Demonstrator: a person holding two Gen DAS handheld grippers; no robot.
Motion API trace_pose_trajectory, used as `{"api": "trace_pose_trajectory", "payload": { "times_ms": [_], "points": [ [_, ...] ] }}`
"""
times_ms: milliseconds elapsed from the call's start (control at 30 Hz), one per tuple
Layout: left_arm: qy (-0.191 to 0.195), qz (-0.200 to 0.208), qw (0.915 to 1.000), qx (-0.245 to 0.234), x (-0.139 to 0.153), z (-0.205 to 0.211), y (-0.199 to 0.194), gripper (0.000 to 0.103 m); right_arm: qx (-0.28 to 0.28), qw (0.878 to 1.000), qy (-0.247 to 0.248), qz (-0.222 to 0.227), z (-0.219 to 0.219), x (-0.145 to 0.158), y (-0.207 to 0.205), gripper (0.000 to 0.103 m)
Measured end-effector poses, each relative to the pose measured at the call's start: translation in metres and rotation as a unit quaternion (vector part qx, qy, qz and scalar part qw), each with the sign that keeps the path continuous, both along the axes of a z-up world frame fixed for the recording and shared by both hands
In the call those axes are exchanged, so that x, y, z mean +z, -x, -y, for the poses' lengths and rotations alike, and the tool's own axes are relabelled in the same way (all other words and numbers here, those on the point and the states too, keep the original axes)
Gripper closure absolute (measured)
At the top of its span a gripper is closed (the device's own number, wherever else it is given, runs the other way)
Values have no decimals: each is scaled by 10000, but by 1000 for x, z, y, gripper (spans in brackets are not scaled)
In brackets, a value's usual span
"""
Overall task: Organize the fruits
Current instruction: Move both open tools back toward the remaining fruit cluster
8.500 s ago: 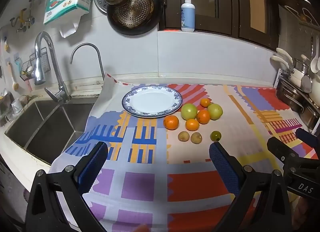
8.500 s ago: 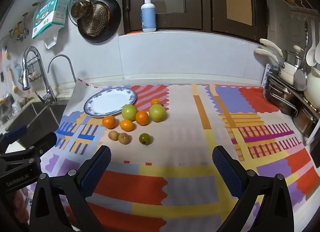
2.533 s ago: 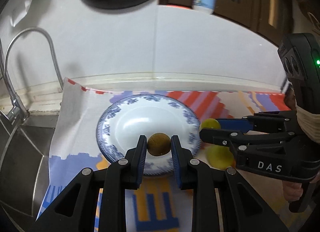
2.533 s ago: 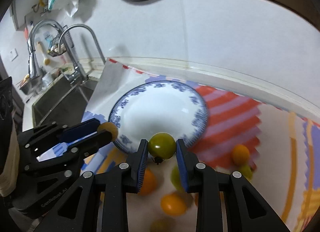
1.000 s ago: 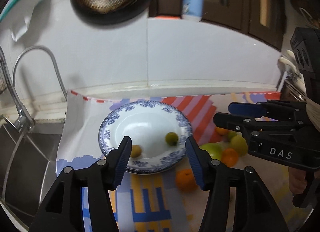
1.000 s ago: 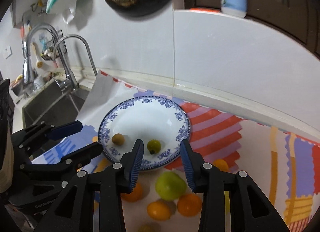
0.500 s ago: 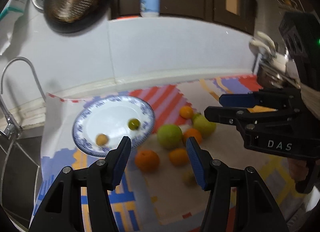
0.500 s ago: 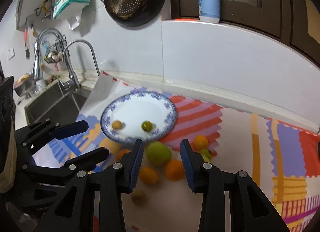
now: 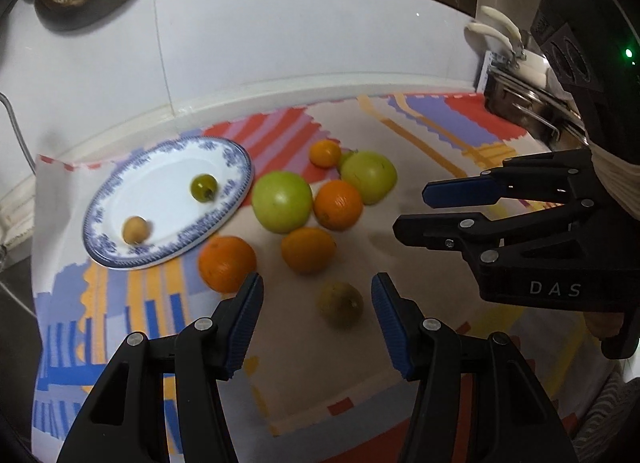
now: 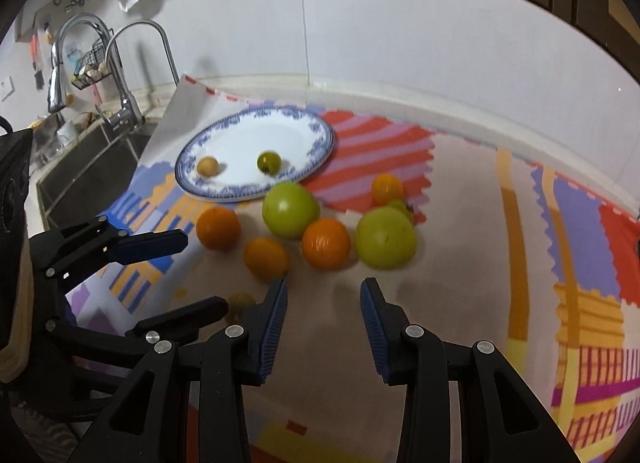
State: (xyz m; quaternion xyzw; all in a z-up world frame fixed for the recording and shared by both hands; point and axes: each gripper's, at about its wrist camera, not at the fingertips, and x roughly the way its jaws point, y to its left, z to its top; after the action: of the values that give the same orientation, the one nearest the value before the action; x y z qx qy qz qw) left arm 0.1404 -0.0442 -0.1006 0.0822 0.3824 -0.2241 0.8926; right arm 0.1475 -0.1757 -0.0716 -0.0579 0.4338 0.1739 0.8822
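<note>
- Left gripper (image 9: pixel 316 303): jaws spread, empty, framing a brown kiwi-like fruit (image 9: pixel 341 304) on the mat.
- Right gripper (image 10: pixel 324 303): parted, empty, just short of the loose oranges and green apples.
- Plate (image 9: pixel 104 199): holds two small fruits; the rest lie beside it.
- Risk: round fruit may roll when nudged by a finger; the two grippers are close enough to collide.
- Hidden: a small green fruit behind the far apple (image 10: pixel 386 239), possibly with a stem; blur obscures it.
</note>
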Motion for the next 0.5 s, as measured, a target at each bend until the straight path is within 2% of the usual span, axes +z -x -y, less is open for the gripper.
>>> {"api": "trace_pose_trajectory", "payload": {
  "times_ms": [133,300,367,500],
  "points": [
    [19,-170,9998,-126,-8,5,-1,54,-22,9999,5,-155,3,-9,0,64],
    [33,-366,9992,-184,-18,9,-5,66,-30,9996,11,-270,4,-17,-1,64],
    [-10,-437,9989,-194,-21,11,-7,67,-31,9996,8,-288,4,-18,-1,64],
    [-16,-451,9988,-209,-25,13,-8,73,23,9994,4,-332,3,-20,-3,64]
  ]
}}
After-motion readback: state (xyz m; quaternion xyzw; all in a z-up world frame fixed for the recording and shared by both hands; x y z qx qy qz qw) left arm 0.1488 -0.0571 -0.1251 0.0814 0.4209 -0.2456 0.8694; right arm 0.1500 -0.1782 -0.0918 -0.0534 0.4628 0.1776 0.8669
